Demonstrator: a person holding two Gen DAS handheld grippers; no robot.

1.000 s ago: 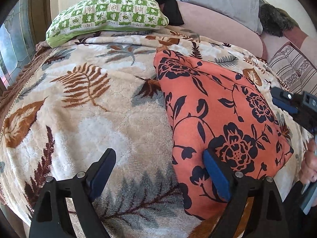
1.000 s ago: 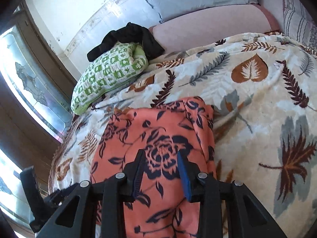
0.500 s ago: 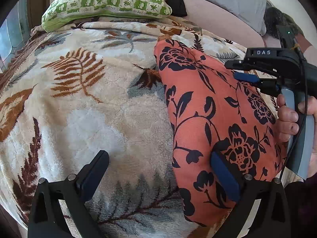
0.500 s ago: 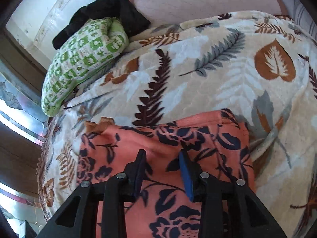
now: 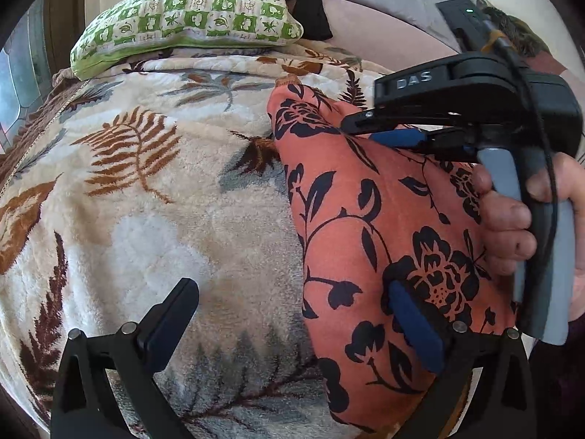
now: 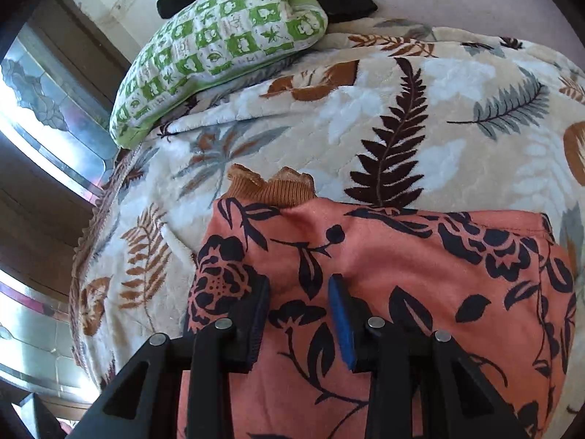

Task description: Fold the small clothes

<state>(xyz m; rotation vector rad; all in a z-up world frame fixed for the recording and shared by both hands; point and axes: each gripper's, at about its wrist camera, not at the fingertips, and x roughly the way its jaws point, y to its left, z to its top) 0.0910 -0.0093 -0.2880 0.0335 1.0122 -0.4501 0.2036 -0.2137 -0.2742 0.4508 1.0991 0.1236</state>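
Meanwhile, on a leaf-patterned fleece blanket (image 5: 153, 197), the coral floral garment (image 5: 369, 226) lies as a long narrow strip, its ribbed mustard cuff (image 6: 272, 188) poking out at the far end. Within the last second the right gripper (image 6: 298, 316) has swept from the garment's near end up its length and now hovers low over the far portion, jaws parted a little with nothing between them; a second ago it sat at the edge of the left camera's view, and now its black body and the hand (image 5: 512, 226) holding it fill that side. The left gripper (image 5: 292, 322) stays spread wide at the near end, one pad over the cloth, one over the blanket. The shift suggests the far end is about to be taken for a crosswise fold. A green checked pillow (image 5: 190, 22) sits beyond.
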